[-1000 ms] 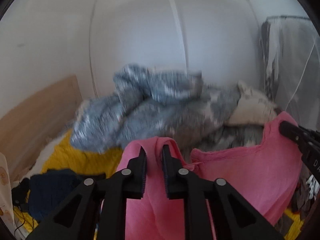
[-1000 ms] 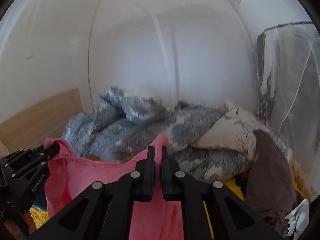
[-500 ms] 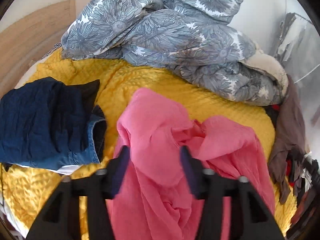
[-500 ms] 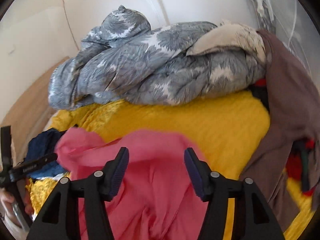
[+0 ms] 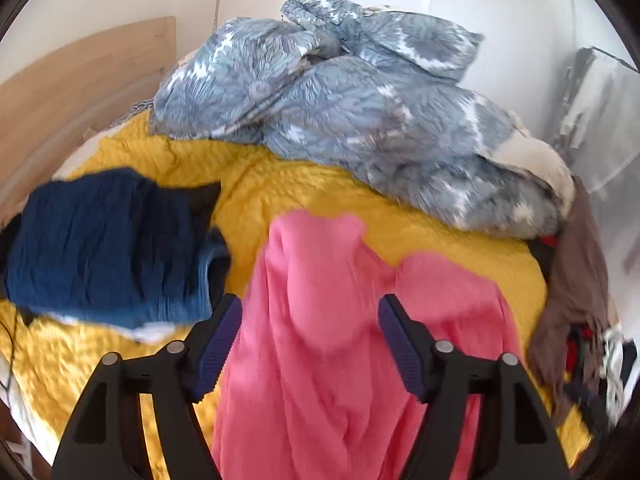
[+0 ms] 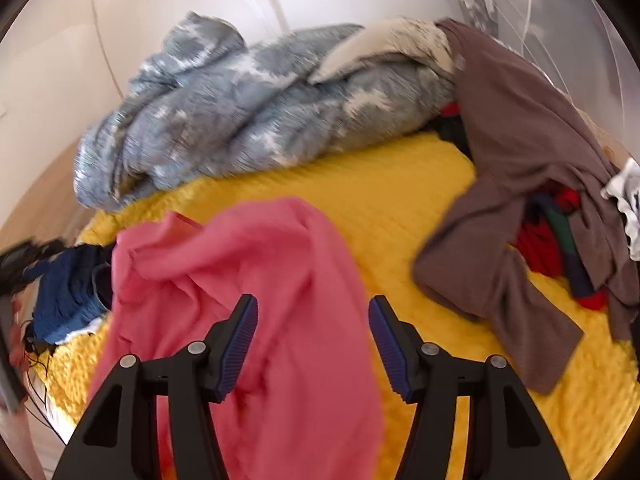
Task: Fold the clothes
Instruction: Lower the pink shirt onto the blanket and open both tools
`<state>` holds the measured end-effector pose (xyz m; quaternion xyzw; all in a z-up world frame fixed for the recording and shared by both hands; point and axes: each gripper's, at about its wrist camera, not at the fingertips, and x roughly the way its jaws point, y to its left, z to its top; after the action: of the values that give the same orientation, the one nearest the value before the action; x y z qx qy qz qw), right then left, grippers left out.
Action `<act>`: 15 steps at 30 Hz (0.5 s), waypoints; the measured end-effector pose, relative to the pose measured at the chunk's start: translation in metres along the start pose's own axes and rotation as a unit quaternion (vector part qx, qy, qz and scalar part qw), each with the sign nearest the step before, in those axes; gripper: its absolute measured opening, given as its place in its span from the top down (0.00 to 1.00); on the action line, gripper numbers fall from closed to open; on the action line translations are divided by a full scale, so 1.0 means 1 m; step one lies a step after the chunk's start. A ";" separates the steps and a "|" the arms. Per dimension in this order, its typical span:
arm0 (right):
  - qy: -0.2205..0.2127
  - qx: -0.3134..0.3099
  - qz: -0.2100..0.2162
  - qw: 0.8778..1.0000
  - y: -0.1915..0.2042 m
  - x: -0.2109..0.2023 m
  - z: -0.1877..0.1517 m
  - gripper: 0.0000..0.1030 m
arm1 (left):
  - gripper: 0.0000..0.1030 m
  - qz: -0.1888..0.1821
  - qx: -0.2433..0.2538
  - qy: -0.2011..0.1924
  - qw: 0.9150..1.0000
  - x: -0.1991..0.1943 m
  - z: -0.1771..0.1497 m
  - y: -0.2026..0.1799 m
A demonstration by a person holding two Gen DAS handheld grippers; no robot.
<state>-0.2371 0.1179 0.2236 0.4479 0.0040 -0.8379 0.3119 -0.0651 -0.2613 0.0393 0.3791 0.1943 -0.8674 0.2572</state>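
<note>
**Pink garment loose on the bed**

We see the pink garment [image 5: 320,320] crumpled on the yellow bedspread [image 5: 300,184]. Left gripper [image 5: 310,340] jaws are opening, wide apart, pads clear of the cloth between them. Right gripper [image 6: 312,340] stands wide too, gripping nothing. Navy clothes [image 5: 108,244] lie left, brown garment [image 6: 520,184] right.
</note>
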 end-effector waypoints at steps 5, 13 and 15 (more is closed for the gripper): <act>0.057 -0.033 0.018 0.998 -0.006 -0.003 -0.022 0.42 | 0.28 -0.006 -0.008 0.007 1.000 0.009 -0.055 0.020; 0.147 -0.117 0.038 0.981 0.003 -0.019 -0.079 0.42 | 0.28 -0.052 0.008 0.024 0.998 0.002 -0.069 0.008; 0.165 -0.112 0.058 0.978 -0.003 -0.024 -0.093 0.41 | 0.28 -0.058 0.010 0.018 0.998 -0.001 -0.070 0.005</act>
<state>-0.1593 0.1594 0.1848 0.5414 0.1230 -0.7273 0.4035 -0.0231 -0.2279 -0.0052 0.3850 0.2115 -0.8759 0.1994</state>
